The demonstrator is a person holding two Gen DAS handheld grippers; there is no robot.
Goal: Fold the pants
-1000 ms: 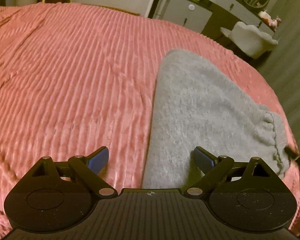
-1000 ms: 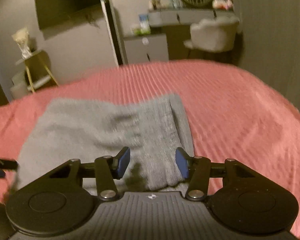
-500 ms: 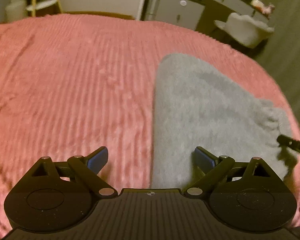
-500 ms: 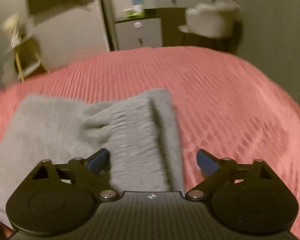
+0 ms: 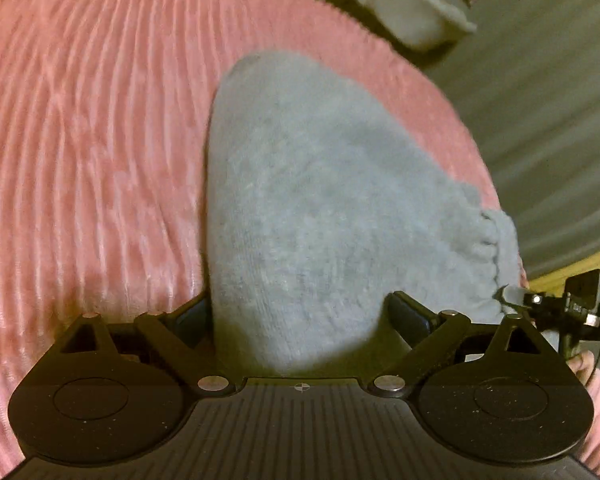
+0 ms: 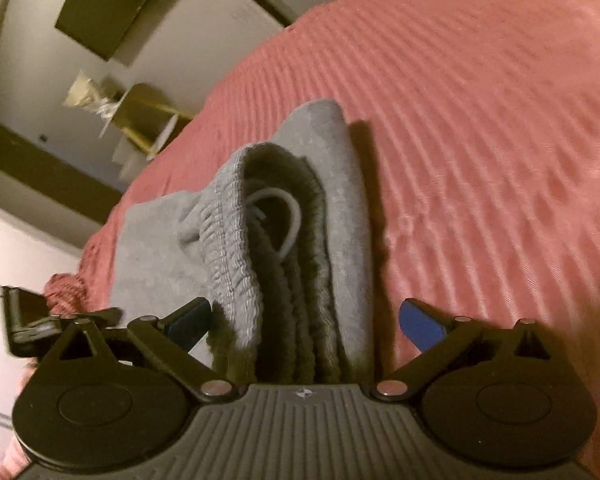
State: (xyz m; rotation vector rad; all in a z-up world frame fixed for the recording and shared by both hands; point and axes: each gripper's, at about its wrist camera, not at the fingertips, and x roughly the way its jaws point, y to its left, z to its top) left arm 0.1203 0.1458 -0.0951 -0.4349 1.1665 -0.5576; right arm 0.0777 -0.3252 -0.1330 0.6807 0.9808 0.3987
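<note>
Pants (image 5: 320,208) lie folded between both wide-open tongs, left (image 5: 300,316) and right (image 6: 306,320), whose thick waistband (image 6: 236,256) layers could slip a partial pinch and unfold.

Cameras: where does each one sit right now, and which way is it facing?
Left wrist: on the left claw, facing across grey pants on the pink bedspread; right claw at right edge.
Right wrist: on the right claw, facing the pants' waistband; left claw at left edge.
Shared: pants, bedspread.
</note>
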